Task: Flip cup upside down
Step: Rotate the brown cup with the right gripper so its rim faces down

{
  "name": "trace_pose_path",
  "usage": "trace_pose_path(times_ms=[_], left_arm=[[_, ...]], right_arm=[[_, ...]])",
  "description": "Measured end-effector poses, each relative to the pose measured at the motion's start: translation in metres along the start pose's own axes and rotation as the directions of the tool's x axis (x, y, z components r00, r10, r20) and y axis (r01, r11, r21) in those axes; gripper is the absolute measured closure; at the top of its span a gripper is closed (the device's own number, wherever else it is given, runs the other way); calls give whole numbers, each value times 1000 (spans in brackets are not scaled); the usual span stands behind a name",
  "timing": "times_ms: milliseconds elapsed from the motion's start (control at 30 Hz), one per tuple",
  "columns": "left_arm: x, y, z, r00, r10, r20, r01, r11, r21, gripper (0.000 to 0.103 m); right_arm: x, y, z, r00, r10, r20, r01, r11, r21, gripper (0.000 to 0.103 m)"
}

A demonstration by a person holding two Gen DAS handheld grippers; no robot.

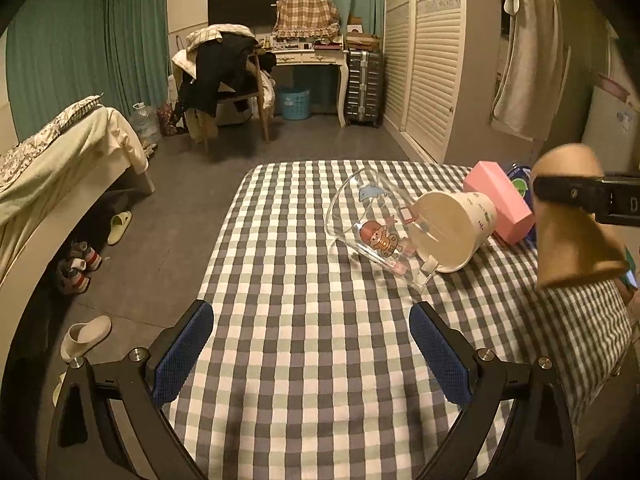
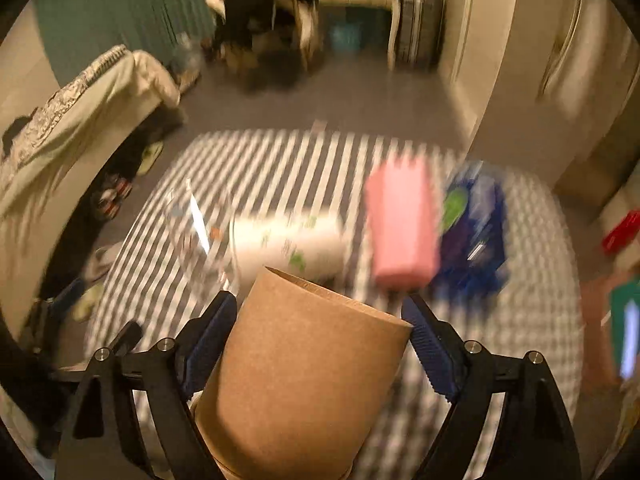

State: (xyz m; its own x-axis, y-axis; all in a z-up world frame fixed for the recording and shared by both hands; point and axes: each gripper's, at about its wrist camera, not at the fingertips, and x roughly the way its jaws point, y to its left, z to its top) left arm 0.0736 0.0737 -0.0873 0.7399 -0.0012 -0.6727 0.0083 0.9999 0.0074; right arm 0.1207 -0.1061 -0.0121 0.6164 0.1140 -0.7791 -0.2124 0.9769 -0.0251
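My right gripper is shut on a brown paper cup, held above the checked table with its narrow base pointing away from the camera. In the left wrist view the same brown cup hangs at the right, base up and wide mouth down, clamped by the right gripper. My left gripper is open and empty, low over the checked tablecloth. A clear glass mug with cartoon prints and a white paper cup lie on their sides in front of it.
A pink box and a blue packet lie at the table's far right. A bed stands at the left with shoes and slippers on the floor. A wardrobe is at the back right. The right wrist view is motion-blurred.
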Motion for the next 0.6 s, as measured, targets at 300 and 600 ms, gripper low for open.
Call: trace_pose_path(times_ms=[300,600], left_arm=[[-14,-8,-2,1000,12,-3,-12,1000,-22,2],[-19,-26,-10,999,28,-28,-28,1000,-5,2]], right_arm=[[-44,21,-59,900,-174,399,239,964,-117,19],[-29,8,-106,901,-147,408,192,979,-72,19]])
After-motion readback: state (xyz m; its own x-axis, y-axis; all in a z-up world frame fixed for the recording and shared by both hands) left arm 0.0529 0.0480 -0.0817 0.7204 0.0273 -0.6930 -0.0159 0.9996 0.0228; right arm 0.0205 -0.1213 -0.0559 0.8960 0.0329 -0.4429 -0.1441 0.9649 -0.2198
